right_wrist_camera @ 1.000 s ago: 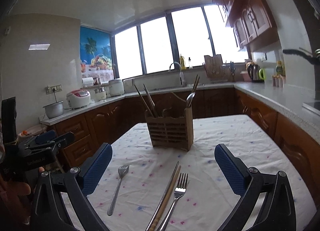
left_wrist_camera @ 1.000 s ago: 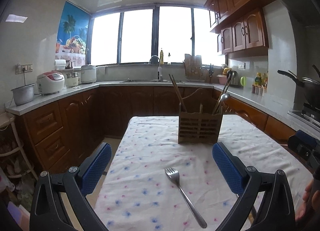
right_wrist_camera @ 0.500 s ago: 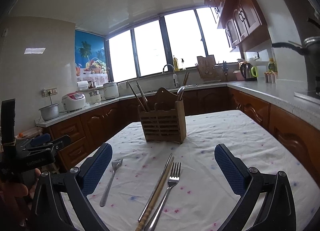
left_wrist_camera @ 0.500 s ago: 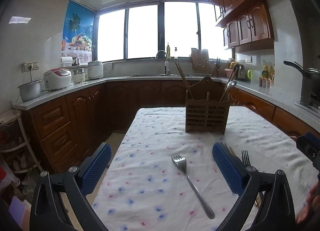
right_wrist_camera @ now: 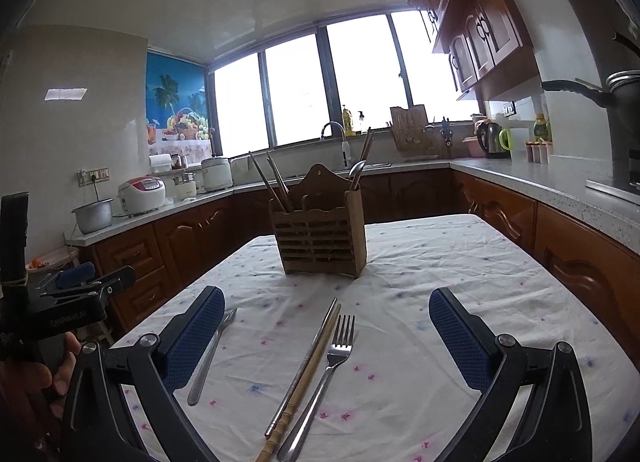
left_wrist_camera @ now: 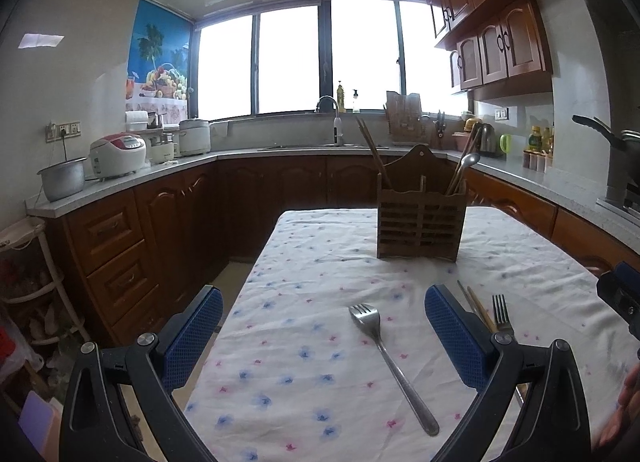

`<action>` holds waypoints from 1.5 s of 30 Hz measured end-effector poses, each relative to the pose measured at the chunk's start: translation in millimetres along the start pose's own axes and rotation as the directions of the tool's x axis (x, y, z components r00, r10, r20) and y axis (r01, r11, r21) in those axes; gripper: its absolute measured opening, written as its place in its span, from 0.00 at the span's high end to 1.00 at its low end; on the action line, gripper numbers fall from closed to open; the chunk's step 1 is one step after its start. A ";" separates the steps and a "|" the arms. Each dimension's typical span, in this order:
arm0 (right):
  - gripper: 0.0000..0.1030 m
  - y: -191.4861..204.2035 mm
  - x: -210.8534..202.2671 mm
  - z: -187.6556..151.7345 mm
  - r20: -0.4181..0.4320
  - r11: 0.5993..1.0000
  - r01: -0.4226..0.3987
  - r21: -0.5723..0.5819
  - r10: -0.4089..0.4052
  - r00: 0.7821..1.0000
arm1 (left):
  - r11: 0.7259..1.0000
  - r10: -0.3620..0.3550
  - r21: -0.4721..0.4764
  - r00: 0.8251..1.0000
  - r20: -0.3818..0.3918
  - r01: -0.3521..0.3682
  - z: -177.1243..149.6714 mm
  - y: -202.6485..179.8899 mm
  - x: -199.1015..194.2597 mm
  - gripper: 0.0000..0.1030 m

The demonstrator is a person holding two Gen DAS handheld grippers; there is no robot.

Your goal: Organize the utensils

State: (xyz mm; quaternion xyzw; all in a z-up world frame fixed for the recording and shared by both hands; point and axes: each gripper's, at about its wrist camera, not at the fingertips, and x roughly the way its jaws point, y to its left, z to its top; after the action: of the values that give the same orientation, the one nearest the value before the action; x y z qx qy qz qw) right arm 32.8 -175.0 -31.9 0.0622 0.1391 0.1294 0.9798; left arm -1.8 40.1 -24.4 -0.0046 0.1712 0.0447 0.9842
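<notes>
- Left gripper (left_wrist_camera: 323, 326): jaws wide apart, holding nothing, above the near left part of the table (left_wrist_camera: 320, 258).
- Right gripper (right_wrist_camera: 326, 328): jaws wide apart, empty.
- One fork (left_wrist_camera: 390, 362) lies flat between the left jaws, near the table's left edge.
- A second fork (right_wrist_camera: 320, 378) lies just beside a pair of chopsticks (right_wrist_camera: 305, 368), between the right jaws.
- Wooden utensil holder (right_wrist_camera: 320, 238) stands upright at the far middle; bare cloth lies between it and the loose utensils.
</notes>
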 end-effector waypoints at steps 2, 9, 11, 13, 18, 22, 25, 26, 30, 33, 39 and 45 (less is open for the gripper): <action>0.00 -1.3 0.8 -0.6 -0.002 1.000 -0.001 0.008 0.001 1.000 | 1.000 -0.003 -0.004 1.000 -0.008 0.002 -1.4 1.6 2.0 0.01; 0.00 -1.4 -1.3 -1.6 0.006 1.000 0.004 0.004 -0.004 1.000 | 1.000 -0.001 -0.018 1.000 -0.012 0.001 -1.1 5.2 2.9 0.01; 0.00 -1.5 -1.7 -1.8 0.007 1.000 0.004 0.005 -0.004 1.000 | 1.000 -0.001 -0.020 1.000 -0.010 0.001 -1.2 5.4 2.9 0.01; 0.00 -1.4 -1.4 -1.8 0.005 1.000 0.004 0.005 -0.004 1.000 | 1.000 -0.001 -0.017 1.000 -0.010 0.001 -1.2 4.9 2.9 0.01; 0.00 -1.3 -1.5 -1.8 0.007 1.000 0.005 0.004 -0.005 1.000 | 1.000 -0.002 -0.018 1.000 -0.016 0.002 -1.6 5.6 3.0 0.01; 0.00 -1.3 -2.3 -1.9 0.013 1.000 0.005 0.000 -0.005 1.000 | 1.000 -0.002 -0.017 1.000 -0.015 0.001 -1.7 6.1 3.1 0.01; 0.00 -2.0 -2.4 -1.9 0.016 1.000 0.007 0.001 -0.007 1.000 | 1.000 -0.003 -0.016 1.000 -0.016 0.003 -1.0 5.8 2.9 0.01; 0.00 -2.3 -2.3 -1.9 0.016 1.000 0.006 0.001 -0.006 1.000 | 1.000 -0.003 -0.017 1.000 -0.016 0.003 -1.3 5.9 3.0 0.01; 0.00 -2.9 -2.4 -1.6 0.018 1.000 0.006 0.002 -0.006 1.000 | 1.000 -0.003 -0.009 1.000 -0.008 0.003 -1.5 6.2 2.1 0.01; 0.00 -2.9 -2.2 -0.8 0.022 1.000 0.006 -0.001 -0.005 1.000 | 1.000 -0.005 -0.001 1.000 -0.001 0.005 -1.9 4.8 1.5 0.01; 0.00 -3.3 -3.9 1.0 0.029 1.000 0.003 -0.003 -0.003 1.000 | 1.000 -0.006 0.000 1.000 0.009 0.006 -4.0 4.6 -0.2 0.01; 0.00 -3.0 -4.9 3.4 0.035 1.000 0.001 -0.001 -0.001 0.999 | 1.000 -0.009 0.004 1.000 0.004 0.009 -4.8 2.5 0.6 0.01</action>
State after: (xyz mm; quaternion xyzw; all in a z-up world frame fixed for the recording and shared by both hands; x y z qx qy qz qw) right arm 30.0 -179.5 -27.9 0.0638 0.1221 0.1277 0.9822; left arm -3.2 42.5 -29.2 -0.0033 0.1693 0.0400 0.9848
